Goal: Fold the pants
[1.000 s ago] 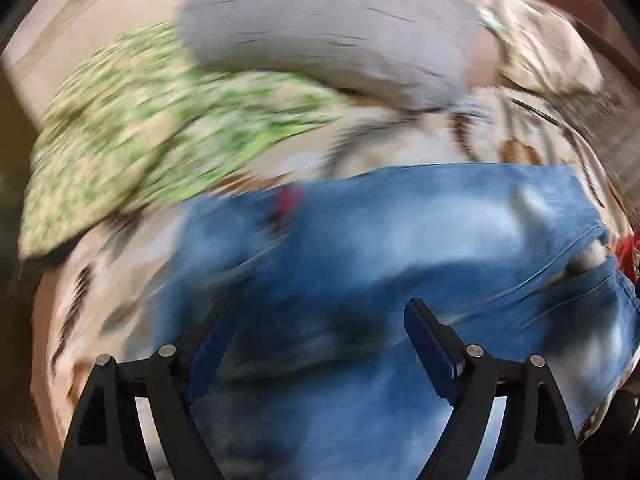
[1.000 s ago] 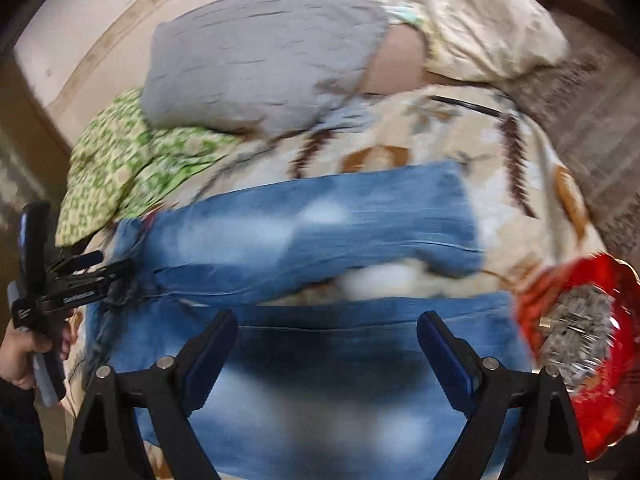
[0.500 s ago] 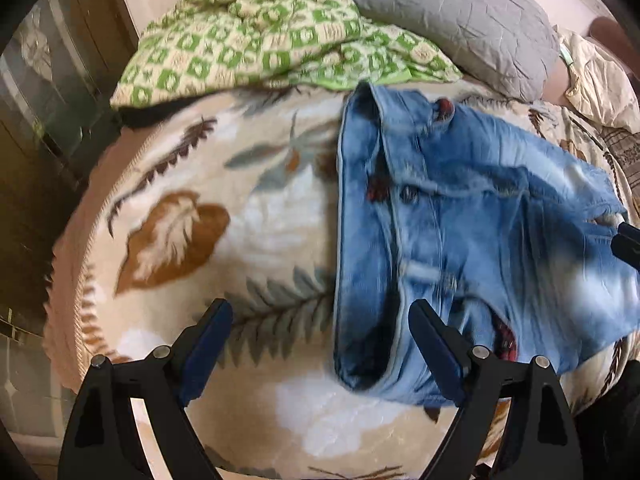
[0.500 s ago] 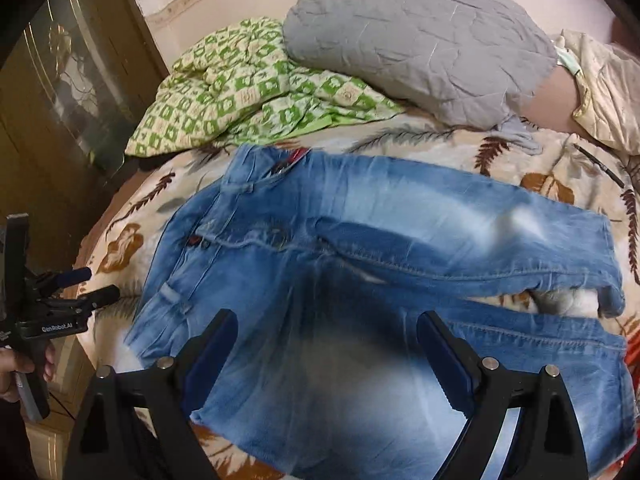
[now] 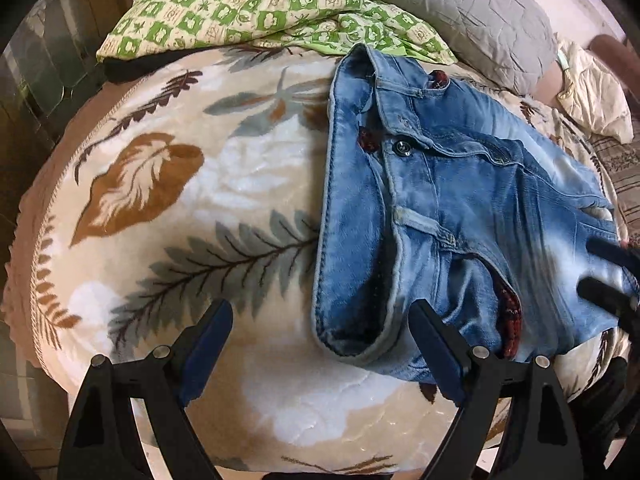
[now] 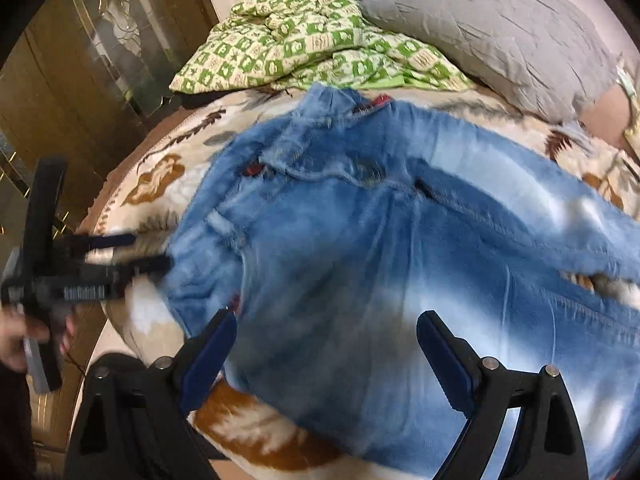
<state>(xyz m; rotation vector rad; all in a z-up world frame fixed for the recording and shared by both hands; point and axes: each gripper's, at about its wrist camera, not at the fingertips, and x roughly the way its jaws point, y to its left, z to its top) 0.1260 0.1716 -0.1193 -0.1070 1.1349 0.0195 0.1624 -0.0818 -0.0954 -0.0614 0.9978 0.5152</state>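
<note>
A pair of faded blue jeans (image 5: 460,216) lies spread on a leaf-patterned blanket (image 5: 192,208), waistband toward the left, legs running right (image 6: 400,264). My left gripper (image 5: 320,344) is open and empty, low over the blanket at the near corner of the waistband. It also shows in the right wrist view (image 6: 148,252), at the waistband's left edge. My right gripper (image 6: 324,356) is open and empty, just above the seat of the jeans. Its fingertips (image 5: 600,292) show at the right edge of the left wrist view.
A green checked quilt (image 5: 256,4) and a grey pillow (image 5: 460,12) lie at the back of the bed. A cream cloth (image 5: 592,92) lies at far right. A wooden cabinet with glass (image 6: 80,80) stands left of the bed.
Both grippers swung left from the legs toward the waistband. In the last half second both came lower and closer to the jeans; the left one reached the waistband edge.
</note>
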